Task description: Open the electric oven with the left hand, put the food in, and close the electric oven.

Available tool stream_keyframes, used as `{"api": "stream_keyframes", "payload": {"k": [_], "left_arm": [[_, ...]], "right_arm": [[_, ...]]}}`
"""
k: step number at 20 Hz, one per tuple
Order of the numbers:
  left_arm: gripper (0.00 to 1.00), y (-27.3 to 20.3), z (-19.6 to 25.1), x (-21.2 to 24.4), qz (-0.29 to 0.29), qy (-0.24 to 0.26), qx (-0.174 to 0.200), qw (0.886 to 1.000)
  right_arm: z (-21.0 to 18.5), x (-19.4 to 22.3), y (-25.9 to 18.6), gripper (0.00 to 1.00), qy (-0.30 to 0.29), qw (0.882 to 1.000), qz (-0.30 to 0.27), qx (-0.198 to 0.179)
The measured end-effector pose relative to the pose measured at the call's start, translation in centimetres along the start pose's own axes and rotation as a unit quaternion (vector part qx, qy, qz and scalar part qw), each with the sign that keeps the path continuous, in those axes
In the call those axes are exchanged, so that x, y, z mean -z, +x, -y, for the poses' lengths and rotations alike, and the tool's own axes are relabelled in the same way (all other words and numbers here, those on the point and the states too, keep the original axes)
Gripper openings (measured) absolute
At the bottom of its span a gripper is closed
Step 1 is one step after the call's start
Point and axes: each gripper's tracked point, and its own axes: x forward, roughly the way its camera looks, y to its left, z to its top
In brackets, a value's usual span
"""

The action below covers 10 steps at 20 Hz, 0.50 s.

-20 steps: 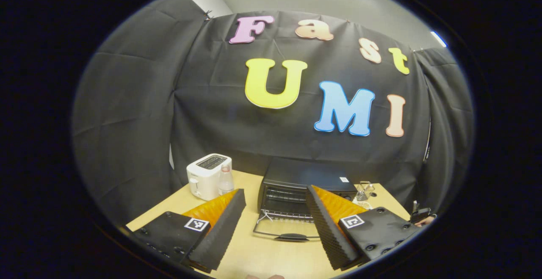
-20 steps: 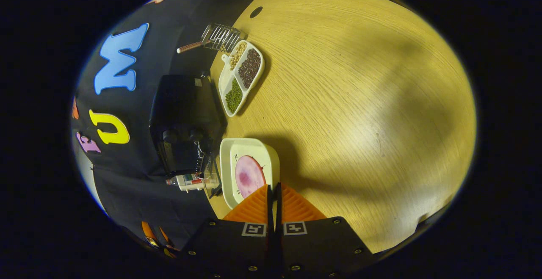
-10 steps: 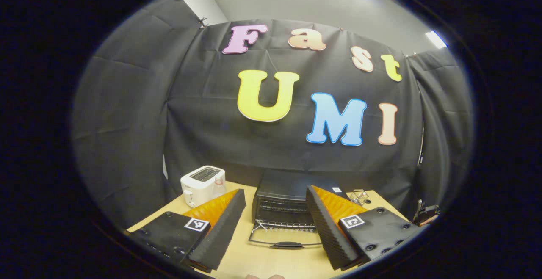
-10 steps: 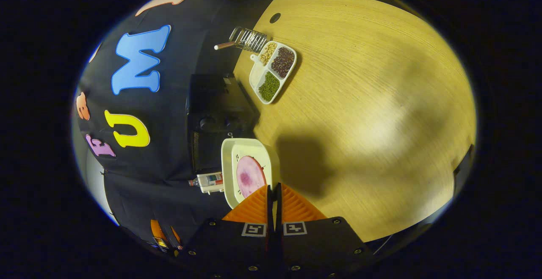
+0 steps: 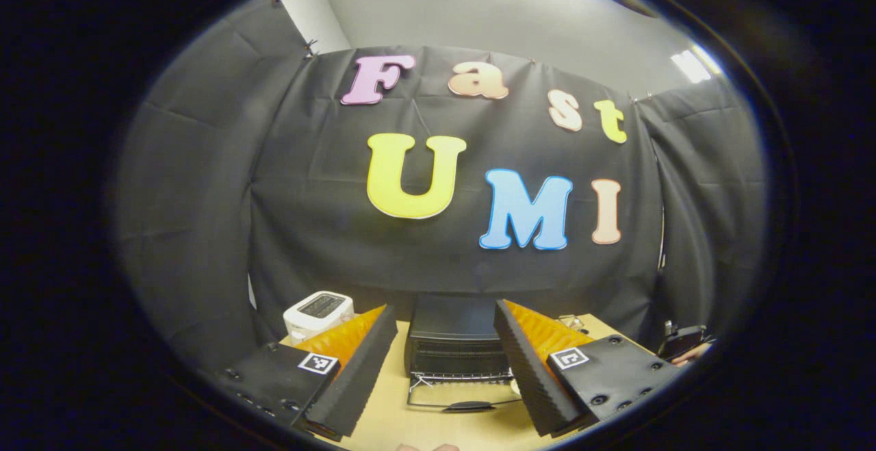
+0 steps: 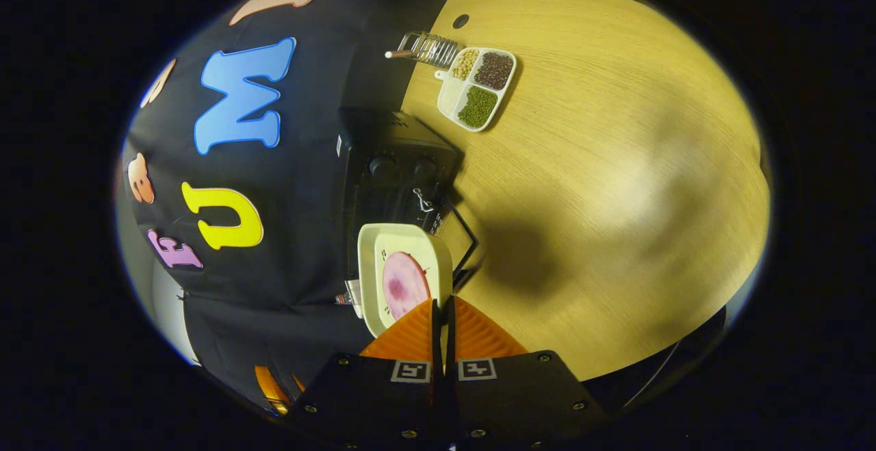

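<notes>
Now | right tongs [image 6: 441, 308] pinching plate [image 6: 369, 259] rim | left tongs [image 5: 445, 362] spread, facing oven [image 5: 455, 341]

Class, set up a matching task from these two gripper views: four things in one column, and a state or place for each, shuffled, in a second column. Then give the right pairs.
Things:
1. oven door
2. left tongs
3. right tongs
4. divided dish

States or places:
A. closed on the rim of the white plate carrying the pink slice
B. folded down, open
C. on the table beside the wire rack, holding beans
D. open, holding nothing

Pairs: 1-B, 2-D, 3-A, 4-C
</notes>
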Motion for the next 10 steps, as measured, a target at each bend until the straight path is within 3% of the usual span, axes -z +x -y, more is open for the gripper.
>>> {"api": "stream_keyframes", "payload": {"k": [4, 5, 10], "left_arm": [[1.00, -0.6, -2.1, -0.6, 0.006, 0.002, 0.013, 1.000], [0.97, -0.7, -2.7, -0.7, 0.006, 0.007, 0.011, 1.000], [1.00, -2.0, -5.7, -0.2, 0.000, 0.007, -0.009, 1.000]], "right_arm": [[-1.1, 1.6, 2.5, 0.00, 0.011, 1.000, 0.008, 0.012], [-1.3, 1.7, 3.4, 0.00, 0.013, 1.000, 0.012, 0.016], [-2.5, 1.2, 8.1, 0.01, 0.060, 0.997, 0.043, 0.031]]}}
